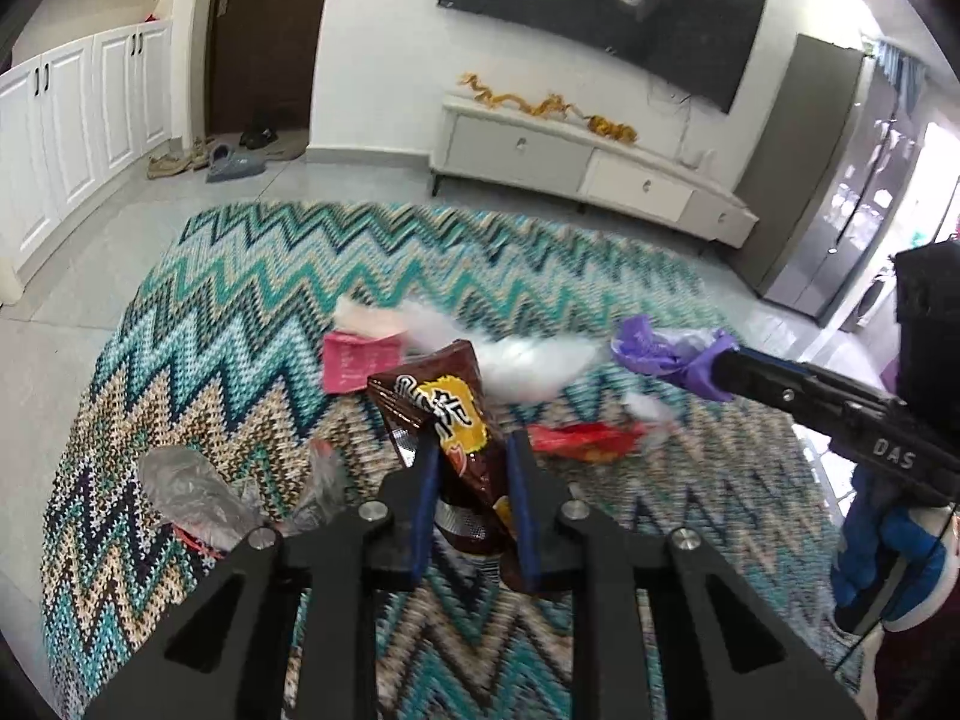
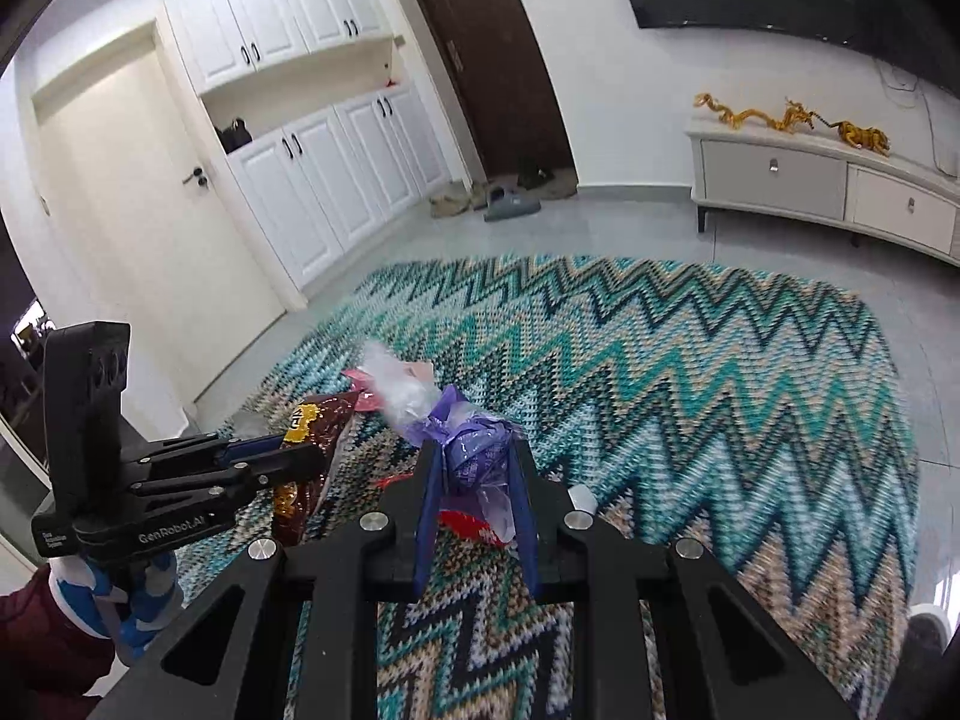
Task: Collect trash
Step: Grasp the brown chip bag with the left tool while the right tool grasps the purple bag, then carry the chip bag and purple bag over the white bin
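Two tongs clamped: left tongs (image 1: 471, 474) grip crumpled brown snack bag (image 1: 447, 414), right tongs (image 2: 474, 474) scrunched purple wrapper (image 2: 474, 444).

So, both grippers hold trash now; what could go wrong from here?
The left gripper pinches the brown snack bag near one end only, so it might slip out. The purple wrapper in the right gripper looks loosely bunched and could slip. The red wrapper on the rug could be forgotten.

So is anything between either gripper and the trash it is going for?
No. The left gripper is already shut on the brown snack bag, the right gripper on the purple wrapper. No bin is visible.
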### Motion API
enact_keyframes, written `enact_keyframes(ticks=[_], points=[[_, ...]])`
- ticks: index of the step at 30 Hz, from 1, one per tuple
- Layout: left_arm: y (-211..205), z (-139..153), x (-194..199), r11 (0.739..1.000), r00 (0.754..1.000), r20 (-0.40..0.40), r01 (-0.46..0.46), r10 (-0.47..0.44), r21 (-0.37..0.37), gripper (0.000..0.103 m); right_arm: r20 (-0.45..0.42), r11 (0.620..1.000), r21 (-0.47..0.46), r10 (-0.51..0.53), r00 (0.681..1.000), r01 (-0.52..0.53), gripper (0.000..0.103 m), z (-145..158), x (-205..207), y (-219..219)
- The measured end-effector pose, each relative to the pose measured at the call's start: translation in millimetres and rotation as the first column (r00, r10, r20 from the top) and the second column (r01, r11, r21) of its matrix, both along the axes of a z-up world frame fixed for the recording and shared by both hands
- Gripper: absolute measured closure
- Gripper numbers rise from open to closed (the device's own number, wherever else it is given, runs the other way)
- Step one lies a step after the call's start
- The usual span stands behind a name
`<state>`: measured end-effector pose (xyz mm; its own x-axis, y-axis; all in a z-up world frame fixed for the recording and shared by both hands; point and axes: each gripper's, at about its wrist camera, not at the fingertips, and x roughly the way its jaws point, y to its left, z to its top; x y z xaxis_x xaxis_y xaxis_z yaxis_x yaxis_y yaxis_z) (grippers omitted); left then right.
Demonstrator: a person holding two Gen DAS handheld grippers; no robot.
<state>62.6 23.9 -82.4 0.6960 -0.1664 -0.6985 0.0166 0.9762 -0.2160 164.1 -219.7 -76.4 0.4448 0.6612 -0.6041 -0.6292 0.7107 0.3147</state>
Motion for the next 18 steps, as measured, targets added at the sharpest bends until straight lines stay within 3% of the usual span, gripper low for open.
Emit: enact_keyframes(ticks=[10, 14, 18], points=[[-42, 41, -1, 0.996, 0.993, 0.08, 0.093, -0.092, -0.003, 0.082, 0.057, 0.996, 0.042, -0.082, 0.995, 0.08, 0.082, 25, -25, -59], [-93, 51, 20, 0.98, 0.975, 0.098, 0.201, -0.201, 0.013, 0.082, 0.075, 0.983, 0.059, -0.176, 0.982, 0.171, 0.082, 31, -30, -104], [-163, 53, 45, 0.941, 0.937, 0.088, 0.337, -0.338, 0.032, 0.082, 0.075, 0.95, 0.046, -0.312, 0.947, 0.31, 0.082, 30, -28, -163]])
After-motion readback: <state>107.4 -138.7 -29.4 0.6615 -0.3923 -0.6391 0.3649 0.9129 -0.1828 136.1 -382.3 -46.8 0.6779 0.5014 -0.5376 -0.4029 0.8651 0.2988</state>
